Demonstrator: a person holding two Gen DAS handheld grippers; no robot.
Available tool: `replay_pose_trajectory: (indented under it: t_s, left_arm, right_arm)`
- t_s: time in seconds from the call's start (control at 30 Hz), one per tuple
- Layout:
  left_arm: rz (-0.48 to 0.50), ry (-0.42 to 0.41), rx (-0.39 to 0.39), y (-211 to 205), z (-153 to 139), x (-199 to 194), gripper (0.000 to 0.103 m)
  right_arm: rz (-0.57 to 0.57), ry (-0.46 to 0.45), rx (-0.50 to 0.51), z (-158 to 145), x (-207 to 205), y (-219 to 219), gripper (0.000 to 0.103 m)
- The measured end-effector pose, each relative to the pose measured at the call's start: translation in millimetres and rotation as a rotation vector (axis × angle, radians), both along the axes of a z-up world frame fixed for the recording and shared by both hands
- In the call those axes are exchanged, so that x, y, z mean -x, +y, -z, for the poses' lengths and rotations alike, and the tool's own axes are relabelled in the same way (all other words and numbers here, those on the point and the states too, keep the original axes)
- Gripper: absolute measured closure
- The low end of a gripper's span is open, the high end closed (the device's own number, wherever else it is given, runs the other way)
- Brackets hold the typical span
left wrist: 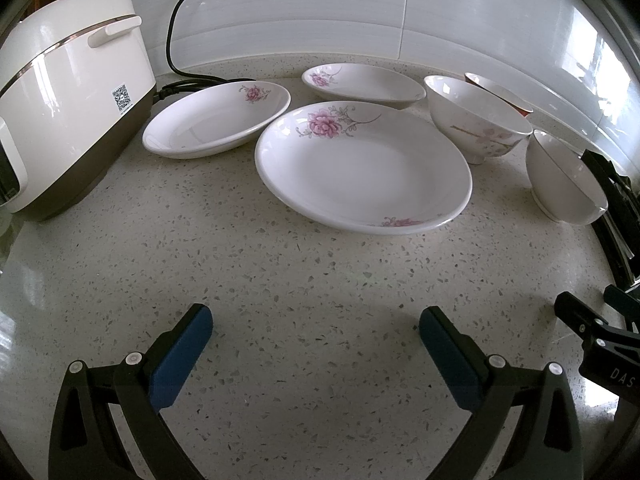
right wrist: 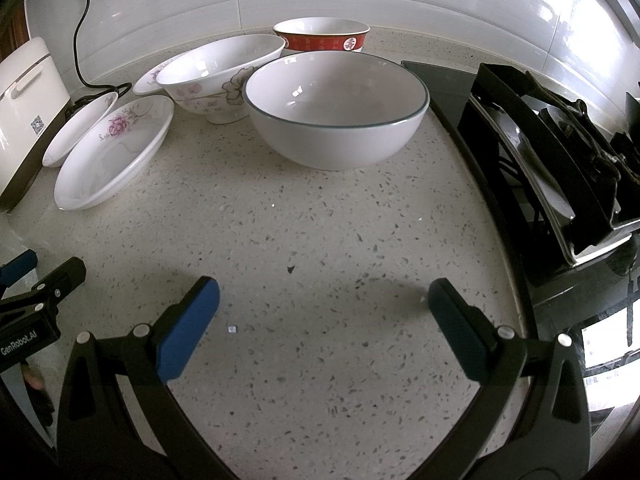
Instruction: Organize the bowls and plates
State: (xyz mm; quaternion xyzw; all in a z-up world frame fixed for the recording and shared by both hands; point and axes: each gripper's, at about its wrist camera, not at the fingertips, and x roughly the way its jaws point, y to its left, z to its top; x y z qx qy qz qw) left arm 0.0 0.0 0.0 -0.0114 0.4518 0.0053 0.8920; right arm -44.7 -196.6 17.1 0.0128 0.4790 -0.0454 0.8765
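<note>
Plates and bowls sat spread along the back of a speckled counter (left wrist: 280, 280), none of them stacked. Nearest the left gripper (left wrist: 316, 326) lay a large flowered plate (left wrist: 360, 168), with a second plate (left wrist: 212, 120) behind it to the left, beside a rice cooker (left wrist: 68, 100), and a third plate (left wrist: 360, 84) farther back. A flowered bowl (right wrist: 220, 76) stood between the plates and a blue-rimmed bowl (right wrist: 336, 112), just in front of a red-banded bowl (right wrist: 320, 36). A stove (right wrist: 560, 152) bordered the counter on the right. Both the left gripper and the right gripper (right wrist: 324, 300) hung above bare counter, jaws spread wide and holding nothing.
</note>
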Motion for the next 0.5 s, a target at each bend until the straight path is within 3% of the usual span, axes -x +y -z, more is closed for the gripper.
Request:
replay_pose_trajectory:
  t_s: [0.5]
  left_arm:
    - [0.032,0.012,0.001,0.8,-1.3,6.8,0.0]
  right_arm:
    - [0.025,0.0,0.001,-0.3,0.0,-0.1,0.0]
